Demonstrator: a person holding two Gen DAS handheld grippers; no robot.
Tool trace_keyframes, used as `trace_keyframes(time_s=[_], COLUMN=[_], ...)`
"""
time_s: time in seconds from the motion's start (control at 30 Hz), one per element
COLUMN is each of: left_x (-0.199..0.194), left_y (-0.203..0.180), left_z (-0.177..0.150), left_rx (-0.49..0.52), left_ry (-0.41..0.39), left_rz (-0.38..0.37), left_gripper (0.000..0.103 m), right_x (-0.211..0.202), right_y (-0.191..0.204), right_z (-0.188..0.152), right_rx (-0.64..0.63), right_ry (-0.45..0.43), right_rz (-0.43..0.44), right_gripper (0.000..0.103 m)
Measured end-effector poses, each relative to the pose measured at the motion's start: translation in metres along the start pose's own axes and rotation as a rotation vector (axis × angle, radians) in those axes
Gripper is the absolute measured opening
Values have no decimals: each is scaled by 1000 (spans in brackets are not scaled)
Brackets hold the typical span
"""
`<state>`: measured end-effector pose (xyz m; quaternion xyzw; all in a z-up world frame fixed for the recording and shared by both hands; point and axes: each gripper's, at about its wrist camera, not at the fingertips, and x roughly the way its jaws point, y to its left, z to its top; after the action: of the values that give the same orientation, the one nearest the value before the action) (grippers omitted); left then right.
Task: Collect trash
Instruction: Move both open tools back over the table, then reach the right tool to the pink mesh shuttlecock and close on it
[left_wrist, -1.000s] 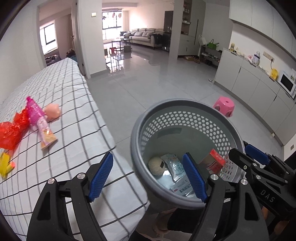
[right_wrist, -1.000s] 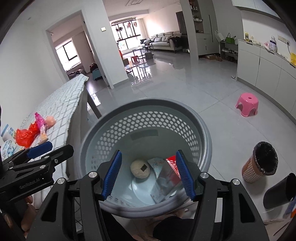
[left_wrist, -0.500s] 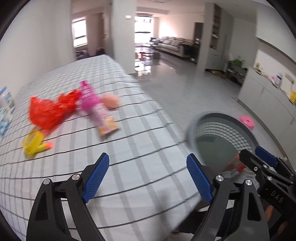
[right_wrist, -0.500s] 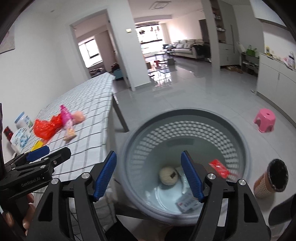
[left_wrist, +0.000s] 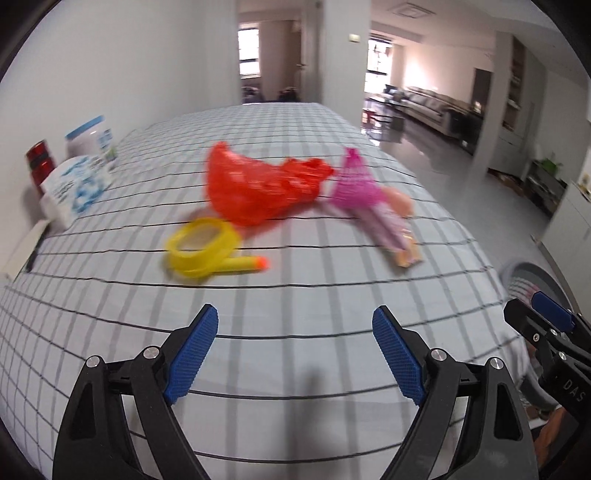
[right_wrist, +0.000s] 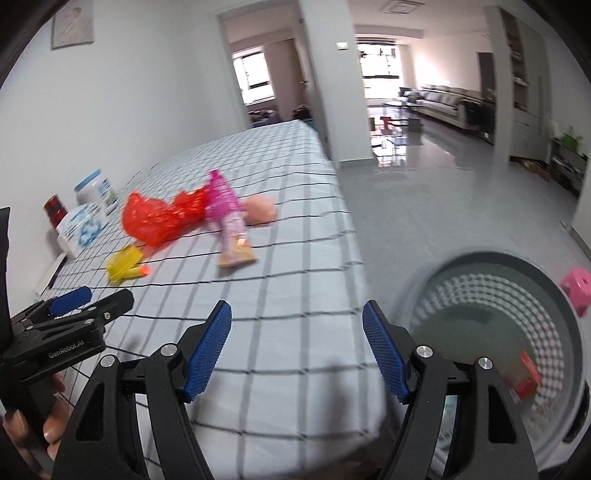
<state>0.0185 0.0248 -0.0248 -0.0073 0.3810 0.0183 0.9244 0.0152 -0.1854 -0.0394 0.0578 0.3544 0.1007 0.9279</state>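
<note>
A checked table (left_wrist: 295, 362) now fills both views where the gray basket (right_wrist: 554, 273), at its near right, did. Red bag (left_wrist: 258, 184), pink wrapper (left_wrist: 369, 206) and yellow ring (left_wrist: 201, 247) lie ahead, uncollected. Left tongs (left_wrist: 294, 354) and right tongs (right_wrist: 296, 349) gape apart, empty, ready for another pickup.

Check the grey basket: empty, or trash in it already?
Not empty. The grey basket holds a red packet at its bottom; other contents are too blurred to identify.
</note>
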Motion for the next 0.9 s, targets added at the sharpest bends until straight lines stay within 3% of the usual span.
trace_keyframes(time_s=[0.33,0.9], left_x=[5,44], left_y=[69,107], left_z=[16,51], left_rx=[-83,-115], left_ry=[0,10], left_rz=[97,108], left_gripper=[87,87], right_x=[46,111], right_y=[43,72], right_z=[32,100], right_rx=[-83,-130], right_ry=[53,56], right_rz=[46,42], right_gripper=[70,71])
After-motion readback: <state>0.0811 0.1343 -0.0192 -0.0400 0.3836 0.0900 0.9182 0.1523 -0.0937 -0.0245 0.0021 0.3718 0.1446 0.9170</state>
